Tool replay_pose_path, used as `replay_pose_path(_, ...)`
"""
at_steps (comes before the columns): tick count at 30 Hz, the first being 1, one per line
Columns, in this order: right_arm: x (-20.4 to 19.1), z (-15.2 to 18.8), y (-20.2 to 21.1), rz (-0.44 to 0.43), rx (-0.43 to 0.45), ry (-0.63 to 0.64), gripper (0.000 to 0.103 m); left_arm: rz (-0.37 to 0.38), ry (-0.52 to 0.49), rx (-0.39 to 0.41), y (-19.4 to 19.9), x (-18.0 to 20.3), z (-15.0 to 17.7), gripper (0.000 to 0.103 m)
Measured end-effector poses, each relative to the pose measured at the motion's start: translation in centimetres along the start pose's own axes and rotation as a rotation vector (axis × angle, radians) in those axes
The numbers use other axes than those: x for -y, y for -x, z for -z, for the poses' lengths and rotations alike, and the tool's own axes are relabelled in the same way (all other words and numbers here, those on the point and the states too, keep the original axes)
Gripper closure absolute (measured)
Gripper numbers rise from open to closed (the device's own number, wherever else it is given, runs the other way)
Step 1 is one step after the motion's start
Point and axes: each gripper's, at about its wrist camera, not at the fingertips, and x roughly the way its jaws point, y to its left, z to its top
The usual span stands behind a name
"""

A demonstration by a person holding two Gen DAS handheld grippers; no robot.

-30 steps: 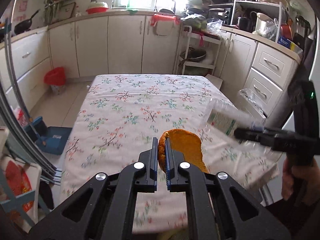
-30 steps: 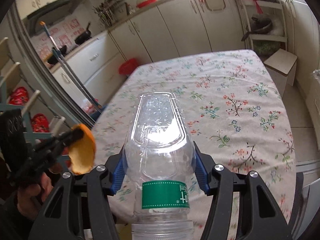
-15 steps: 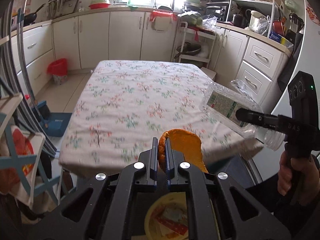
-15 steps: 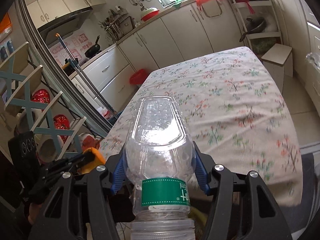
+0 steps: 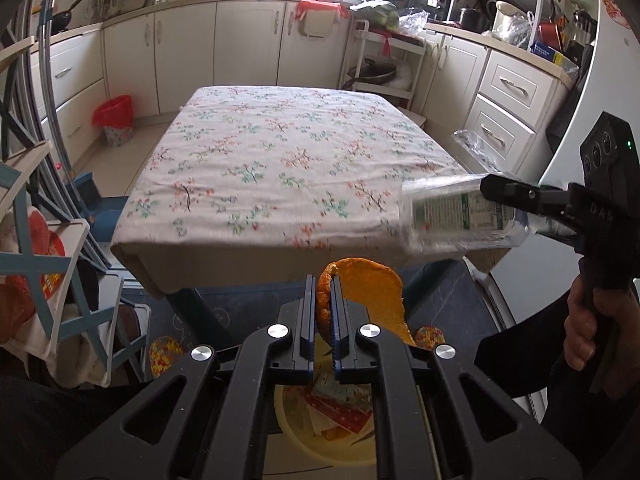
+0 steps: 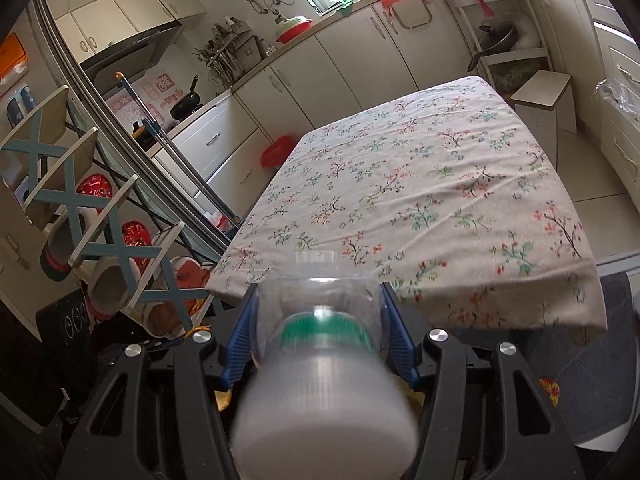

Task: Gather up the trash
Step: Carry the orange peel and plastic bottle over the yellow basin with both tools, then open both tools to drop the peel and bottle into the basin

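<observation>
The bin [image 5: 320,436] is showing only in slivers under the left gripper [image 5: 324,300], its yellow rim and some red and patterned scraps peeking between the black arms; the rest is lying hidden. In the right wrist view the bottle [image 6: 320,344] is filling the foreground, its near end blurred to a pale smear, and it is covering nearly all that lies below, so what is probably the bin's rim is only glinting at the finger bases. The left gripper is pinching the orange peel [image 5: 368,296] between nearly closed jaws, the peel fanning out to the right. The right gripper [image 6: 318,312] is clamping the clear bottle by its sides with the blue pads; seen from the left wrist it is lying almost level, label outward, a hand [image 5: 592,328] grasping the handle. The table [image 5: 280,168] with its flowered cloth is standing bare ahead, a red pail [image 5: 114,116] by the cabinets beyond, a blue rack [image 6: 80,208] at the left. Compared with a second ago, both grippers are sitting back off the table's near edge, over the floor, and the bin is coming into view beneath the peel.
</observation>
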Motion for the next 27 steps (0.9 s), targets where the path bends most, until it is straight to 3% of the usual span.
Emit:
replay_pose_path(12,-1.0,2.5,0.3,0.011,-0.044,0.024,0.045,0.026,-0.031,-0.133,-1.9,1.5,3.3,0.097)
replay_pose_path(20,-0.8,2.7,0.7,0.012,-0.043,0.020,0.045,0.054,-0.078,-0.369,-6.8,2.8,6.1,0.093)
replay_pose_path(27,-0.8,2.9,0.5,0.012,-0.053,0.021,0.045,0.046,-0.050,-0.356,-6.5,2.2,5.8,0.087)
